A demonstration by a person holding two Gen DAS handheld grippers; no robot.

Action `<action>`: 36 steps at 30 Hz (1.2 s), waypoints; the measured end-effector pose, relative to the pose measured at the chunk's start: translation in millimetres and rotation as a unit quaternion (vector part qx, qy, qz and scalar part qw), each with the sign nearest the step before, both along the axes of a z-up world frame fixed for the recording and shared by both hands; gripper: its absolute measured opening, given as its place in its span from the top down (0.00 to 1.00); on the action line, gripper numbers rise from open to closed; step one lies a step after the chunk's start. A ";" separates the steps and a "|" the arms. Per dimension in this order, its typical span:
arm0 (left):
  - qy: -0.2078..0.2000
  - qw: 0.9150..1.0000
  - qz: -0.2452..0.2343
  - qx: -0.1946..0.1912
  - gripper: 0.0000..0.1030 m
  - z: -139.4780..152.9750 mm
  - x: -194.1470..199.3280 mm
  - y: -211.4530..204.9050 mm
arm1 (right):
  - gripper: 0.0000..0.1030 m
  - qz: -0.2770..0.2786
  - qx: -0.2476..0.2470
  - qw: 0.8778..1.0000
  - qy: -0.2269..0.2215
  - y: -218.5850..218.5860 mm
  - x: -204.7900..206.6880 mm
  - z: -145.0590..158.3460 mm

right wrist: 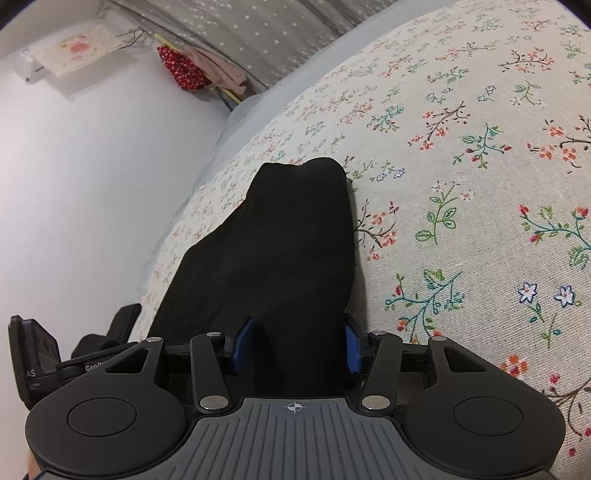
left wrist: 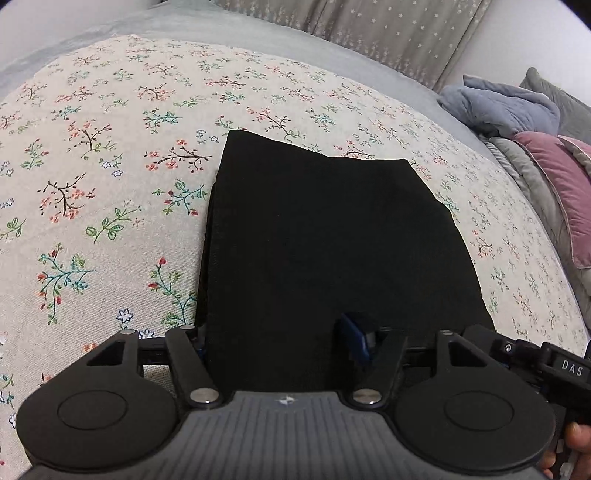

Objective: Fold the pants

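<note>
Both grippers are right down at the near edge of the black pants point(left wrist: 325, 236). The right gripper point(right wrist: 295, 347) has its blue pads point(right wrist: 352, 347) squeezed on a bunch of the cloth. The left gripper point(left wrist: 280, 347) has cloth between its fingers too, but one pad is hidden, so can't tell if it's actually clamped. The pants lie folded on the floral bedspread point(left wrist: 110, 147). Further back there's a heap of blankets point(left wrist: 517, 110) and a starry grey curtain point(left wrist: 388, 33)
</note>
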State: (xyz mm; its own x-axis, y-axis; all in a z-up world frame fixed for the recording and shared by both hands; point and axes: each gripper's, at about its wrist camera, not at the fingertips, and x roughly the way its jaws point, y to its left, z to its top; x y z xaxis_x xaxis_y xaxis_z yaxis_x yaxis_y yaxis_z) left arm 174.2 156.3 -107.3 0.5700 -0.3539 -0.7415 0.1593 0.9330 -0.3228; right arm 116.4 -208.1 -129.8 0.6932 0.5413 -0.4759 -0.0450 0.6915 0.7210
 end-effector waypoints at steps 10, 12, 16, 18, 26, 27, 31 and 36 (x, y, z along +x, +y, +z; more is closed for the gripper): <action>-0.007 1.000 -0.004 -0.005 0.29 -4.4 2.5 -2.5 | 0.52 -0.004 0.000 1.000 -0.004 2.7 -2.2 -0.4; -0.009 1.000 -0.005 0.000 0.27 -3.5 0.3 -5.4 | 0.52 -0.005 0.000 1.000 -0.004 3.1 -2.1 -0.5; -0.008 1.000 -0.006 0.000 0.27 -3.2 0.6 -5.8 | 0.52 -0.005 -0.002 1.000 -0.004 4.2 -2.6 -0.3; -0.008 1.000 -0.006 -0.001 0.27 -3.5 0.9 -5.5 | 0.52 -0.005 -0.002 1.000 -0.004 4.1 -2.5 -0.3; -0.021 1.000 -0.007 -0.003 0.68 3.9 -1.9 -5.2 | 0.74 -0.002 -0.045 0.999 -0.016 13.4 -2.8 4.5; -0.024 1.000 -0.011 -0.006 0.70 7.4 -3.0 -6.0 | 0.81 -0.001 -0.051 0.999 -0.020 15.1 -3.3 6.9; -0.034 0.999 -0.008 0.005 0.74 18.5 -5.5 -13.7 | 0.87 0.012 -0.100 0.994 -0.050 22.6 -5.6 28.7; -0.053 0.998 0.001 -0.031 0.77 43.6 4.2 -12.3 | 0.88 0.035 -0.174 0.980 -0.093 29.6 -1.8 60.2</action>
